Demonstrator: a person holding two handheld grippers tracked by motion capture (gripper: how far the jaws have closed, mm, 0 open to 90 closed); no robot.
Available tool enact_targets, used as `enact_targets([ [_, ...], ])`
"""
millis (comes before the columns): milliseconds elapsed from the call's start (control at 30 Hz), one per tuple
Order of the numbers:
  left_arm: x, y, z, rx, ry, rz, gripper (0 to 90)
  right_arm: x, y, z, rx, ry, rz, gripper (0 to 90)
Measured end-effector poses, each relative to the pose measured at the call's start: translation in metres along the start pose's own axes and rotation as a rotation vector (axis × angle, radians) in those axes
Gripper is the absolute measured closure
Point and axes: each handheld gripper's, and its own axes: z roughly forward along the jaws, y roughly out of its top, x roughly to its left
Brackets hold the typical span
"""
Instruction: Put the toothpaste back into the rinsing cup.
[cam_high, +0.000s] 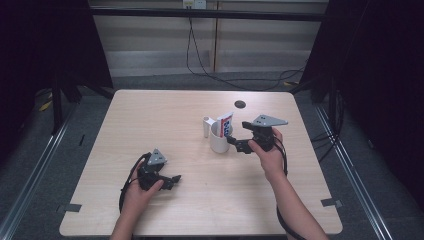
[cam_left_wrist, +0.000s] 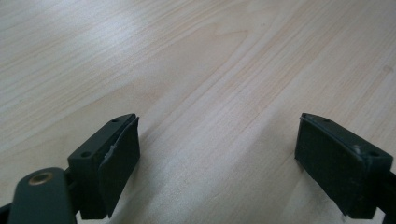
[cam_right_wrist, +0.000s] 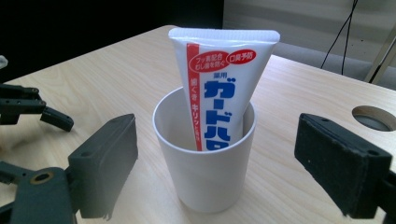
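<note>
The tube (cam_right_wrist: 223, 88) is already stood in the cup (cam_high: 218, 138), at 1 o'clock from table centre. The right gripper (cam_right_wrist: 215, 168) is held wide before the cup; the left gripper (cam_left_wrist: 217, 163), wide too, is kept at 7 o'clock over bare table (cam_high: 150, 110). Little seems left.

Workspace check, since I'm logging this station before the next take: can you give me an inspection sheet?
Surface: pale wood table, a round hole near its far edge.
Job's things: white cup standing upright, with a toothpaste tube standing in it, crimped end up.
Clutter: a small white item just left of the cup; too small to identify.
Grippers: right claw open, jaws either side of the cup, not touching it; left claw open over bare table near the front.
Cables: black cable loops from the left claw; another lies on the floor beyond the table.
Surroundings: dark curtains at both sides, pale wall panels behind.
</note>
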Motion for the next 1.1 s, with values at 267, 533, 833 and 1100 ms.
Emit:
enact_targets([
  [267,0.000,0.000,0.000,0.000,0.001,0.000,14.0,0.000,-0.004,-0.008,0.012,0.010,-0.007,13.1],
  [533,0.000,0.000,0.000,-0.001,-0.003,-0.004,14.0,-0.001,-0.010,-0.015,0.034,0.015,-0.027,13.2],
  [833,0.000,0.000,0.000,-0.001,-0.003,-0.004,14.0,0.003,-0.022,-0.021,0.052,0.033,-0.040,13.1],
  [1100,0.000,0.000,0.000,0.000,-0.002,-0.002,14.0,0.007,-0.034,-0.025,0.066,0.056,-0.041,13.2],
])
